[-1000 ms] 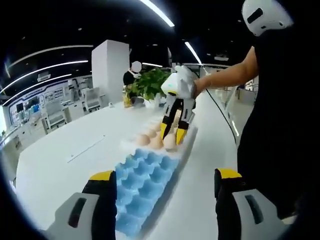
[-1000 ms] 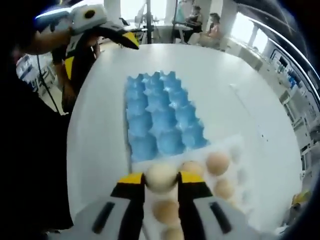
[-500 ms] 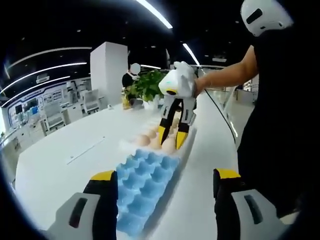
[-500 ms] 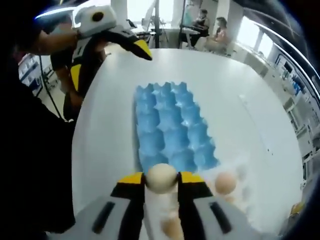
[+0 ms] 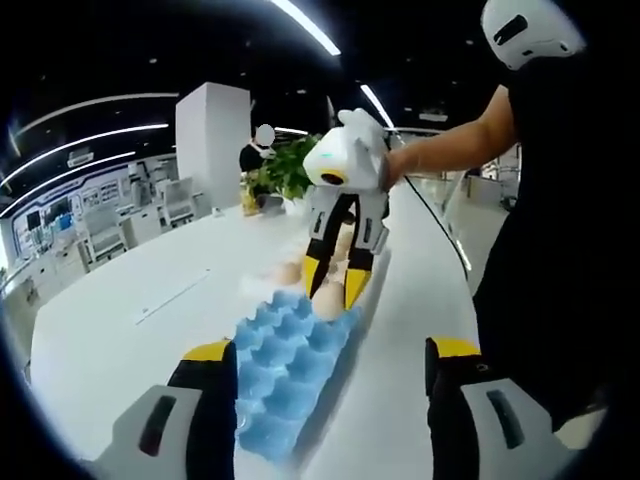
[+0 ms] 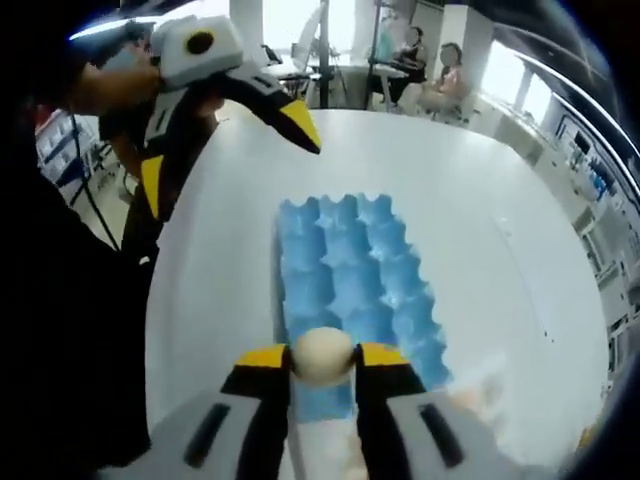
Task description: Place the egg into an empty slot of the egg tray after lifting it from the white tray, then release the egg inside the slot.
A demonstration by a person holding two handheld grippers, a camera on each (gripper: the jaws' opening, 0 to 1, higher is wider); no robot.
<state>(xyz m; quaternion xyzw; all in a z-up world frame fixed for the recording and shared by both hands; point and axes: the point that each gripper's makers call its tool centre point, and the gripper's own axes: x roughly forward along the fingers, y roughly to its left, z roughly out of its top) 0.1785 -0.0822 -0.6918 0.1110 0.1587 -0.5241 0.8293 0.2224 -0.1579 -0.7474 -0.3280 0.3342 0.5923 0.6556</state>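
A white table point(image 5: 120, 330) is carrying the blue egg tray point(image 6: 345, 280), with the white tray point(image 5: 262, 283) lying just beyond its far end in the left gripper view. The right gripper point(image 6: 322, 365) is being held out over the near end of the egg tray by a bare forearm point(image 5: 440, 155) reaching in from the right of the left gripper view, jaws angled steeply downward. Its yellow-tipped jaws are clamped on a pale egg point(image 6: 322, 354), which is being carried above the egg tray's slots. The left gripper point(image 5: 330, 375) is being kept low at the opposite end of the egg tray, its jaws spread wide with nothing between them. Compared with a second ago, the egg is being seen over the blue slots rather than over the white tray, and fewer of the remaining eggs point(image 5: 290, 272) are being framed in the right gripper view.
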